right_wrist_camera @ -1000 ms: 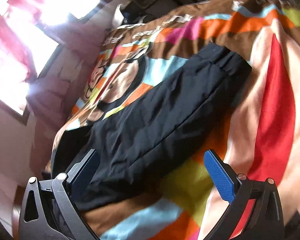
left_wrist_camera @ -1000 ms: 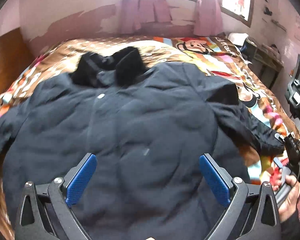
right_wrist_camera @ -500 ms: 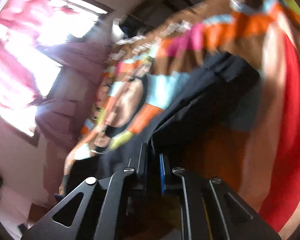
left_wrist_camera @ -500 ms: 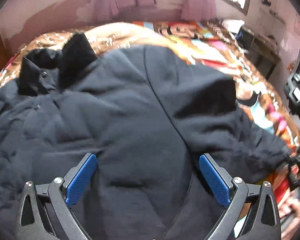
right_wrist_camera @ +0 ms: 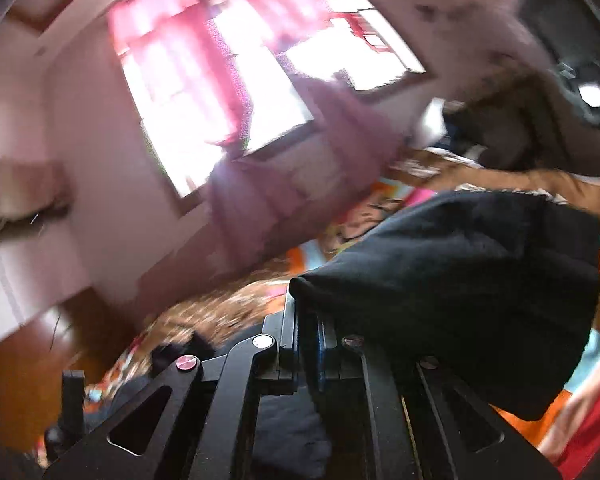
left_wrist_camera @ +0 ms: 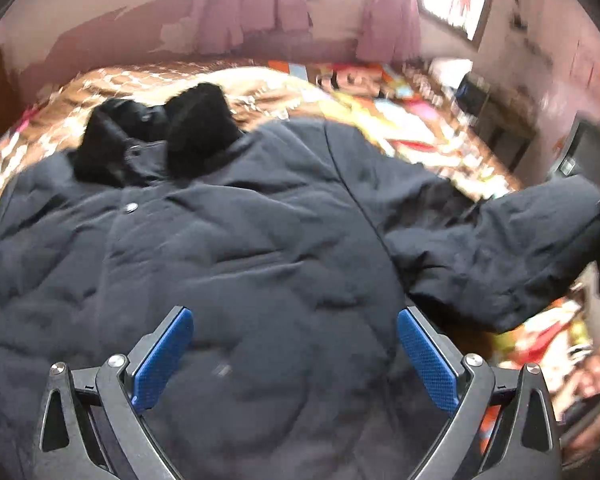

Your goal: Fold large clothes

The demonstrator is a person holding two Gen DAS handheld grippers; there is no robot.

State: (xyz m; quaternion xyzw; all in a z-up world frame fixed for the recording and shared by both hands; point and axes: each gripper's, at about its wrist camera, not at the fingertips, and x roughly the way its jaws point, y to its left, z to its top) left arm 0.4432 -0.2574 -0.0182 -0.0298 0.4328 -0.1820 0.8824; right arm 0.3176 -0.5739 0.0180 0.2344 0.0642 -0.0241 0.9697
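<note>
- Fabric is pinched in my right hand-held gripper (right_wrist_camera: 306, 344): its jaws are pressed together on the dark sleeve (right_wrist_camera: 460, 292) of the jacket (left_wrist_camera: 240, 280), near the cuff, which bulges out beside the fingers.
- A second ago those jaws stood wide apart over the sleeve as it lay flat on the bed; they have since closed on it and lifted, so the sleeve now hangs in the air, clear of the cover.
- My left hand-held gripper (left_wrist_camera: 296, 356) hovers over the chest of the jacket with its blue pads (left_wrist_camera: 162, 356) spread apart, gripping nothing. I cannot tell whether it touches the cloth.
- From the left wrist view, the raised sleeve (left_wrist_camera: 512, 256) stretches off to the right, pulled taut toward my other hand.
- To my mind this means the first fold is under way: the sleeve is ready to be carried across the body, and the left side is free to pin the front flat.
- The jacket lies face up, spread across the bed (left_wrist_camera: 260, 80), its black furry collar (left_wrist_camera: 196, 128) at the far end.
- The bed wears a bright cartoon-patterned cover (right_wrist_camera: 580, 412) in orange, red and brown.
- Beyond it are pink walls, a sunlit window (right_wrist_camera: 220, 92) with pink curtains (left_wrist_camera: 256, 8), and cluttered furniture along the right wall.
</note>
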